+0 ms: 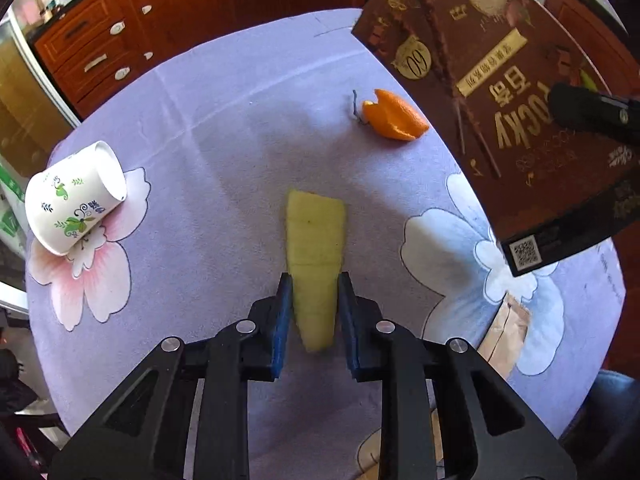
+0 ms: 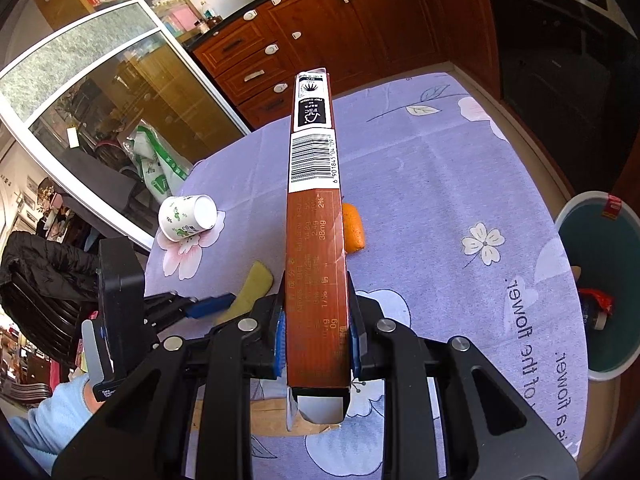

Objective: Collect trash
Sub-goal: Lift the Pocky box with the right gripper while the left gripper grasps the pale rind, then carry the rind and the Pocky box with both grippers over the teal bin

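While your left gripper (image 1: 314, 288) has its blue pads (image 1: 282, 312) pressed against both sides of the pale yellow peel strip (image 1: 316, 236) lying on the lilac flowered tablecloth (image 1: 224, 128), your right gripper (image 2: 316, 320) is clamped on the narrow sides of the brown snack box (image 2: 314, 216), held off the table. Beyond the strip lies an orange peel (image 1: 394, 116); a tipped paper cup (image 1: 74, 196) rests far left. A teal bin (image 2: 600, 280) stands past the table's right edge.
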`<state>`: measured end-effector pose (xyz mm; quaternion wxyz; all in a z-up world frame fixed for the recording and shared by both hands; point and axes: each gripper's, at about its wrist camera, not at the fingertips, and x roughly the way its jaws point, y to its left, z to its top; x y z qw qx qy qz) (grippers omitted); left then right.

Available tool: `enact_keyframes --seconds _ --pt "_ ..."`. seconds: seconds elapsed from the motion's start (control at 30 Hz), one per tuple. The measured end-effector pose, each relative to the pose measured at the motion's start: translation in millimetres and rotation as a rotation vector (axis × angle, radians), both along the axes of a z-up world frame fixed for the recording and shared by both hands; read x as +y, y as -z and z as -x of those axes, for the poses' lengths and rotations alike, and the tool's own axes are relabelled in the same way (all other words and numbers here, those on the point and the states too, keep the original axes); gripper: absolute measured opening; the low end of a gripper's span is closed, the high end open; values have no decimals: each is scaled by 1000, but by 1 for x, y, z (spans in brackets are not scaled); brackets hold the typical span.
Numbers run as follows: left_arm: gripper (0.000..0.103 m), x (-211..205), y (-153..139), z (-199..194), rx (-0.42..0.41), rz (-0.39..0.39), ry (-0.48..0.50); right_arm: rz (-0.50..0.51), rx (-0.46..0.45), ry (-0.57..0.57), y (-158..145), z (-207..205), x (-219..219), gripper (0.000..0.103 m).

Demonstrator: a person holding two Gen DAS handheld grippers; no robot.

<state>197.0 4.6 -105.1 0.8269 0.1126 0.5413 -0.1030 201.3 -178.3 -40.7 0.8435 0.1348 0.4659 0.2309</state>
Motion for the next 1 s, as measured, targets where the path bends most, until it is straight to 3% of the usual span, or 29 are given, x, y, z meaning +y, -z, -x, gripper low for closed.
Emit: enact_keyframes --seconds 0.07,0.27,0.53,1.0 --pt "23 -4 -2 7 -7 -27 9 0 -2 5 -1 0 -4 22" --pt "23 8 -25 16 -23 52 -65 -8 -5 14 -3 3 -7 22" --pt "23 -28 -63 23 -98 70 -6 -30 -41 73 -17 16 -33 22" --pt "23 -153 -86 9 -96 76 205 -34 -107 341 -35 51 -175 22"
